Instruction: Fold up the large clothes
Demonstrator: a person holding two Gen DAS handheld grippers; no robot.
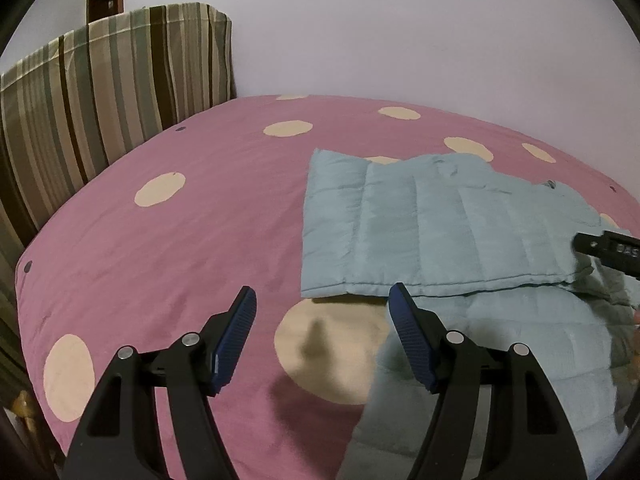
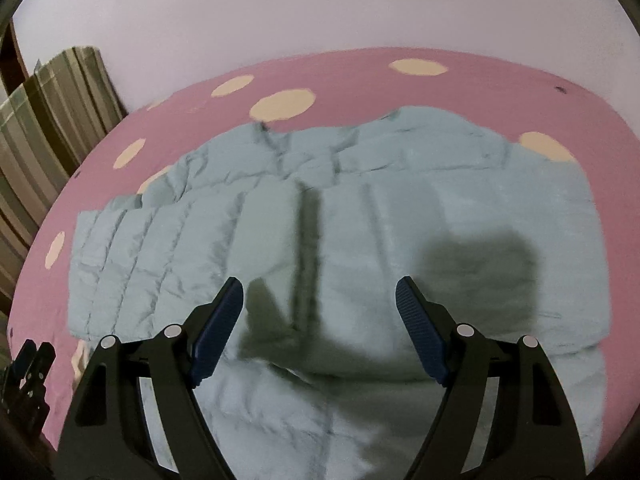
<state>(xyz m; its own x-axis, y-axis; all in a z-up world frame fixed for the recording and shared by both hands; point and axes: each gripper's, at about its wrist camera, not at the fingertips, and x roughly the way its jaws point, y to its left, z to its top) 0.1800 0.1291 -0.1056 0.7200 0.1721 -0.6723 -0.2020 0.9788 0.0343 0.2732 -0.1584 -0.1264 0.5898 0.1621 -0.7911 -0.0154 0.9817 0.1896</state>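
Left gripper [image 1: 322, 304] open over bedspread [image 1: 180, 248]; jacket [image 2: 360, 208] fills right view.

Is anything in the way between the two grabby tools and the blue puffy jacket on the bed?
Nothing visible is. The right tool hangs open over the jacket, with only its own shadow on the cloth. The left tool is open beside the jacket's near edge, over the pink spotted bedcover.
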